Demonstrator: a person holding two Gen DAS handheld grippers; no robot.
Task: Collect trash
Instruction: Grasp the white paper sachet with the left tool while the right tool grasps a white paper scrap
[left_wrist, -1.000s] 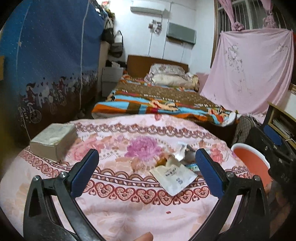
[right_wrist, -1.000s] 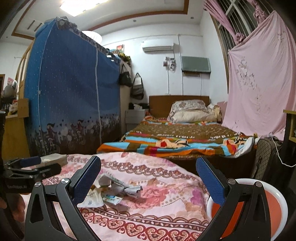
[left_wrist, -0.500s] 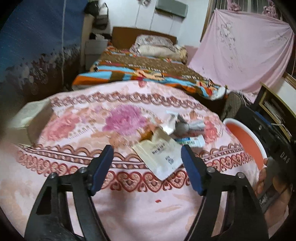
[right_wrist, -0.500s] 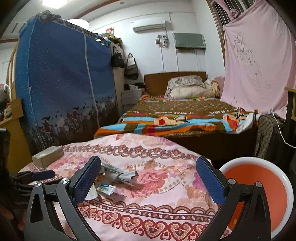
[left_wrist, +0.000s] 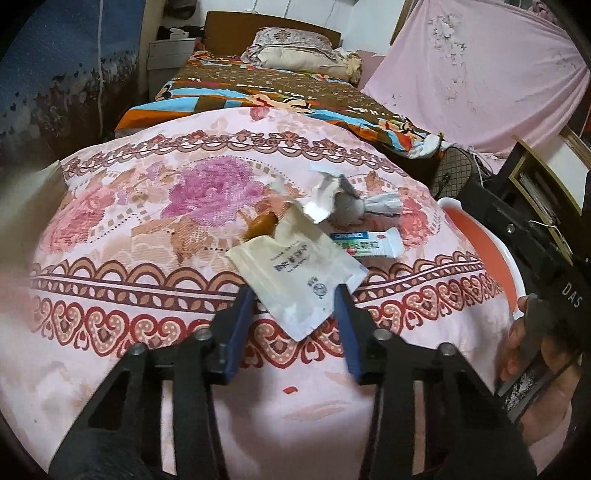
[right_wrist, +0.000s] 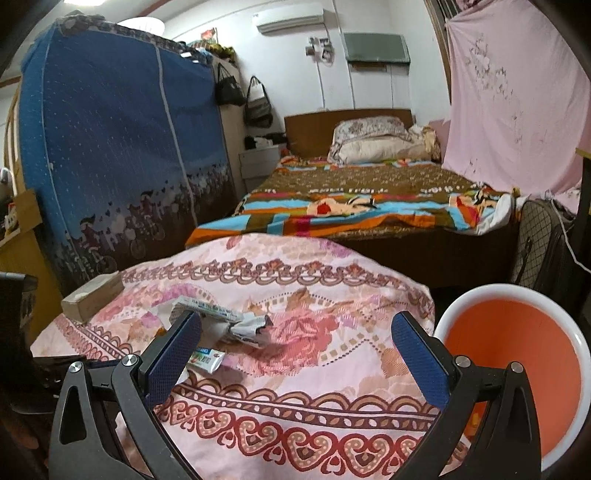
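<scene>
The left gripper (left_wrist: 295, 295) is standing half open, its blue pads on both sides of the near corner of the white paper packet (left_wrist: 295, 269), not yet pinching it. Just beyond the packet, a brown piece (left_wrist: 260, 226), a crumpled wrapper (left_wrist: 334, 201) and a small tube box (left_wrist: 369, 244) are lying on the pink tablecloth (left_wrist: 147, 258). The orange bin (right_wrist: 513, 373) is waiting to the right of the right gripper (right_wrist: 295, 354), which is wide open and holding nothing. The flat packet may be slipping out, or the pads may be pinching the cloth.
</scene>
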